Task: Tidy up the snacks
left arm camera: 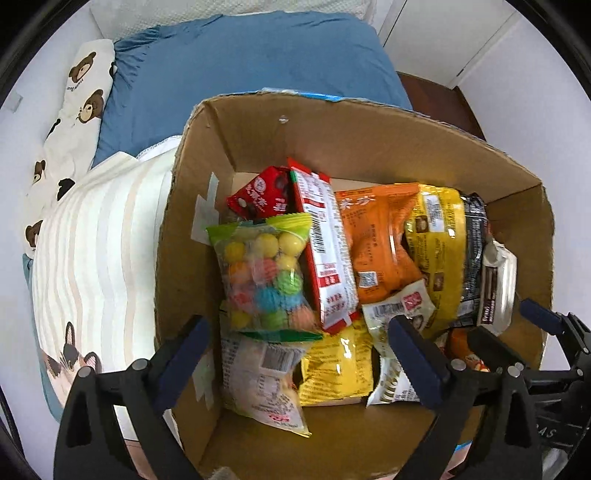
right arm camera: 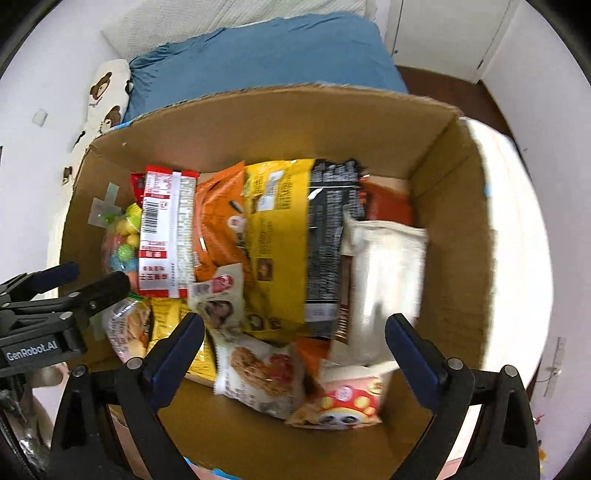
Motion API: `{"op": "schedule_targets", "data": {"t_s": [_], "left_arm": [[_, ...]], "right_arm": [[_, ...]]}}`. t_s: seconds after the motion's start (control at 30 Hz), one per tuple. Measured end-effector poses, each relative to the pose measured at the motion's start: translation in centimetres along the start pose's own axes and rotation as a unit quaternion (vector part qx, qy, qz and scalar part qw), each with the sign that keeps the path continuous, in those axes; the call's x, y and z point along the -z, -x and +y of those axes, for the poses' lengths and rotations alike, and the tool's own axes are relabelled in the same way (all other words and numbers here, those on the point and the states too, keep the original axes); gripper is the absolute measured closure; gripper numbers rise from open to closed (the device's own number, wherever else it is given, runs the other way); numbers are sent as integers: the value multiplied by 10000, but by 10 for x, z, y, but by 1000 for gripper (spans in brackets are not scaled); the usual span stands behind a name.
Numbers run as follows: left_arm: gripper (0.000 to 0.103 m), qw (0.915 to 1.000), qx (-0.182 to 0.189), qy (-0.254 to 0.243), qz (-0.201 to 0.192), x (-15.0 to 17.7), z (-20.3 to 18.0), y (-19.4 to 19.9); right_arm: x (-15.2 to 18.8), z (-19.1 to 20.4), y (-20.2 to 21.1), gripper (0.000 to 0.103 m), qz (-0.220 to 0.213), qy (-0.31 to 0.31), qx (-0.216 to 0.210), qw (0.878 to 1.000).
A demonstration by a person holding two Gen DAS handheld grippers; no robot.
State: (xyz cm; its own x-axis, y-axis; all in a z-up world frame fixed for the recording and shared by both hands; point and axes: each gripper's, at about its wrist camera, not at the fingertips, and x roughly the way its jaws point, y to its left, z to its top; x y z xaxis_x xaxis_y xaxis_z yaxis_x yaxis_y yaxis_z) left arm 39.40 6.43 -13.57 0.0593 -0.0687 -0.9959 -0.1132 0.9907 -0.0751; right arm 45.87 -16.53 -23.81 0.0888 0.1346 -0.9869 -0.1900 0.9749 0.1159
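A brown cardboard box [left arm camera: 354, 147] [right arm camera: 454, 229] holds several snack packs. In the left wrist view I see a clear bag of coloured balls [left arm camera: 264, 273], a red and white pack [left arm camera: 325, 243], an orange bag [left arm camera: 376, 240], a yellow bag [left arm camera: 439, 251] and a black pack [left arm camera: 474, 251]. The right wrist view shows the same packs plus a white pack [right arm camera: 380, 277], a cookie pack [right arm camera: 258, 369] and a red mushroom pack [right arm camera: 347, 402]. My left gripper [left arm camera: 299, 347] is open and empty above the box's near left part. My right gripper [right arm camera: 295, 343] is open and empty above the near right part.
The box stands on a bed with a striped cream blanket [left arm camera: 96, 258] and a blue cover [left arm camera: 240, 74]. A bear-print pillow [left arm camera: 74, 110] lies along the left wall. White wardrobe doors [right arm camera: 461, 33] and dark floor [right arm camera: 443, 85] are at the far right.
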Motion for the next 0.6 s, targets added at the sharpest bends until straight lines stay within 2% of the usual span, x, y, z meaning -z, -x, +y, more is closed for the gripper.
{"op": "schedule_targets", "data": {"t_s": [0.4, 0.6], "left_arm": [[4, 9984, -80, -103, -547, 20, -8, 28], [4, 9948, -245, -161, -971, 41, -10, 53]], "right_arm": [[22, -14, 32, 2, -278, -57, 98, 9995], [42, -19, 58, 2, -635, -103, 48, 9979]]}}
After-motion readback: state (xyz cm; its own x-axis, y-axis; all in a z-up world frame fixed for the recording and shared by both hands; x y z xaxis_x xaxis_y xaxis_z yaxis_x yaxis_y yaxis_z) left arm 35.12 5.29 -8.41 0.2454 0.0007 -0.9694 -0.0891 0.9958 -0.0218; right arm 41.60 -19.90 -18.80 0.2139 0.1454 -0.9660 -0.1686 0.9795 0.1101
